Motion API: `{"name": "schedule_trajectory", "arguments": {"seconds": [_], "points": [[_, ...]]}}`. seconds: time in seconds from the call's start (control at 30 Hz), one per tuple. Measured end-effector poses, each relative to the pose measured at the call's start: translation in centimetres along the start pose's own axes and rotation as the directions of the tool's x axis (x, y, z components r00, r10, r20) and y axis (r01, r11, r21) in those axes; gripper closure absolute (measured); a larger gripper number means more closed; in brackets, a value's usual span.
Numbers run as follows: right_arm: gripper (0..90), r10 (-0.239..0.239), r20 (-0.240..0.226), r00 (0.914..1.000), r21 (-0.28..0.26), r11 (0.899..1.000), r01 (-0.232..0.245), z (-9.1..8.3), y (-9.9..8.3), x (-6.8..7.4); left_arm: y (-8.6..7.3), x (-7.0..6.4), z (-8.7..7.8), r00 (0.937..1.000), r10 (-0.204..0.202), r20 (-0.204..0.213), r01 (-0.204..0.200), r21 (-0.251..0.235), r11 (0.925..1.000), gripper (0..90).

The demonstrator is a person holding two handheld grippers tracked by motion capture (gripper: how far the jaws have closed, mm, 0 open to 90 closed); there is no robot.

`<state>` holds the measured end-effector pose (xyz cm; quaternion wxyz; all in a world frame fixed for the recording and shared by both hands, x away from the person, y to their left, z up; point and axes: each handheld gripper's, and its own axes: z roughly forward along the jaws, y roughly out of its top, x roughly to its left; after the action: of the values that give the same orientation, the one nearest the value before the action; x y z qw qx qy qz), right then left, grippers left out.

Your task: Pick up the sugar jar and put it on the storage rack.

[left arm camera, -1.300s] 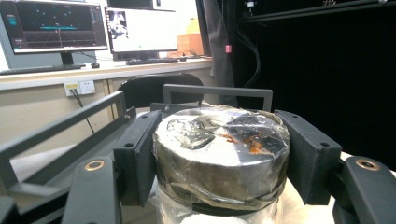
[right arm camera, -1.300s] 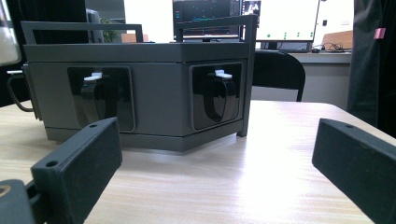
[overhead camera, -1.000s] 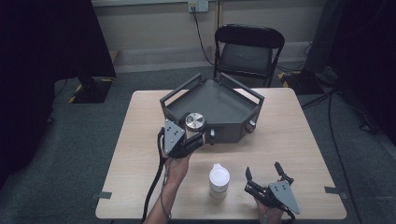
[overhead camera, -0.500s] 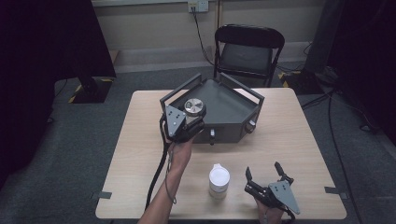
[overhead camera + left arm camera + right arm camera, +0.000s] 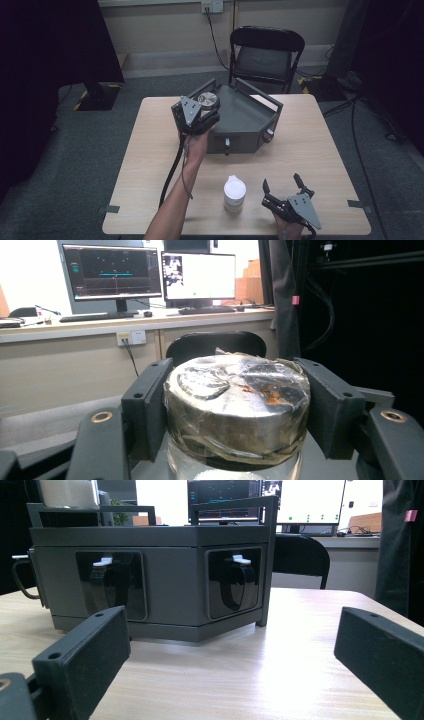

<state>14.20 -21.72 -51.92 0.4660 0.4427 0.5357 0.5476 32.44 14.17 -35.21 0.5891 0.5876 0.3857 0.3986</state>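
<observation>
Jaws of the left gripper (image 5: 200, 112) pinch a foil-wrapped lid (image 5: 207, 100), one black pad pressed flat to each side of it, as the left gripper view shows (image 5: 235, 405). Seen from above, gripper and lid sit over the left rear corner of a grey tray (image 5: 250, 117), which stands in the rear middle of the tabletop (image 5: 150, 150); the person's forearm (image 5: 175, 200) reaches up to it from the front edge. A white jar (image 5: 234, 192) stands upright near the front edge, about midway along it, apart from both grippers. Just right of the jar, the right gripper (image 5: 282, 187) rests low near the front edge with its jaws spread wide and nothing between them. Its own view looks across bare wood at the tray's front wall (image 5: 175, 590).
</observation>
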Motion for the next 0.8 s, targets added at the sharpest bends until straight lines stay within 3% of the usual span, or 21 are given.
{"name": "schedule_trajectory", "arguments": {"seconds": [0.33, 0.8], "points": [[0.2, 0.001, -0.002, 1.0, 0.0, 1.0, -0.001, 0.0, 0.0, 0.0, -1.8, -0.9, 1.3, 0.9999, 0.009, -0.012, -0.009, 0.001, 1.0, 35.1], [0.2, 0.001, 0.001, 1.0, 0.0, 1.0, -0.001, 0.0, 0.0, 0.0, -2.8, -0.9, 2.0, 0.9994, -0.009, -0.033, 0.01, 0.034, 0.9994, 35.0]]}}
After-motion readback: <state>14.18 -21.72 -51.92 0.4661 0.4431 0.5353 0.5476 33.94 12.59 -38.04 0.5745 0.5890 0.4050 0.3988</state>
